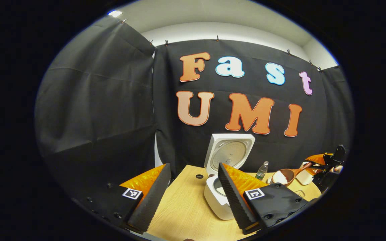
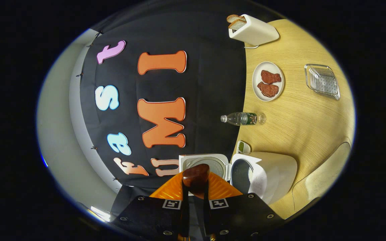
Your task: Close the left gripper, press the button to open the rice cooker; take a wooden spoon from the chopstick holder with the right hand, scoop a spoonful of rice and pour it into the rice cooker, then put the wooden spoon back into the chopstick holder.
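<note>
The white rice cooker (image 1: 218,197) stands open on the wooden table (image 1: 186,207), its lid (image 1: 230,152) upright. My left gripper (image 1: 193,167) hovers just in front of the cooker, open and holding nothing. Far right, my right gripper (image 1: 325,162) is shut on the handle of a wooden spoon (image 1: 283,176) heaped with white rice, held above the table to the right of the cooker. In the right gripper view the spoon (image 2: 196,177) sticks out between the fingers of my right gripper (image 2: 195,192), and the open cooker (image 2: 263,177) lies close ahead.
A small water bottle (image 1: 262,170) stands behind the cooker, and a white container (image 1: 304,178) sits below the spoon handle. Farther along the table (image 2: 307,127) are the bottle (image 2: 243,118), a plate of meat (image 2: 268,81), a toaster with bread (image 2: 253,30) and a clear tray (image 2: 323,81).
</note>
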The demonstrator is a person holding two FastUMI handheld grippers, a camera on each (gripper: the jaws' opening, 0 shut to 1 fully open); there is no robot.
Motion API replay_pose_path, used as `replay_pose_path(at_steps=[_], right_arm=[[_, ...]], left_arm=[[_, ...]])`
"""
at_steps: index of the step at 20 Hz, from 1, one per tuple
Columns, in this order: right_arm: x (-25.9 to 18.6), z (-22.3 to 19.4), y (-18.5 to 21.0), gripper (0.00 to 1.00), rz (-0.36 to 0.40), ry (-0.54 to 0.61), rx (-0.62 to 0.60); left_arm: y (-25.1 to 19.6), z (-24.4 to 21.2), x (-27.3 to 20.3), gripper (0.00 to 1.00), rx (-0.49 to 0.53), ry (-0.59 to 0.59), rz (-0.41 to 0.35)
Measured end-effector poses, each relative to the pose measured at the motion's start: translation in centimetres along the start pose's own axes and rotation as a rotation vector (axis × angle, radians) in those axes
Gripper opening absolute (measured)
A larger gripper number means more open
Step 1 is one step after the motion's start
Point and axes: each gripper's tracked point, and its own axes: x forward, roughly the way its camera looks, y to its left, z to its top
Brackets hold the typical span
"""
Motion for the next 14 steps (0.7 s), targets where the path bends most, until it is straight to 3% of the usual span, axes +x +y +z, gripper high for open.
replay_pose_path(at_steps=[8,14], right_arm=[[5.2,0.3,3.7,0.16,-0.007,-0.057,-0.141],[8.8,-0.7,6.6,0.16,-0.014,-0.085,-0.327]], left_arm=[[0.4,-0.2,1.1,0.96,-0.001,0.008,0.003],[-0.5,-1.2,1.6,0.96,-0.003,0.023,-0.038]])
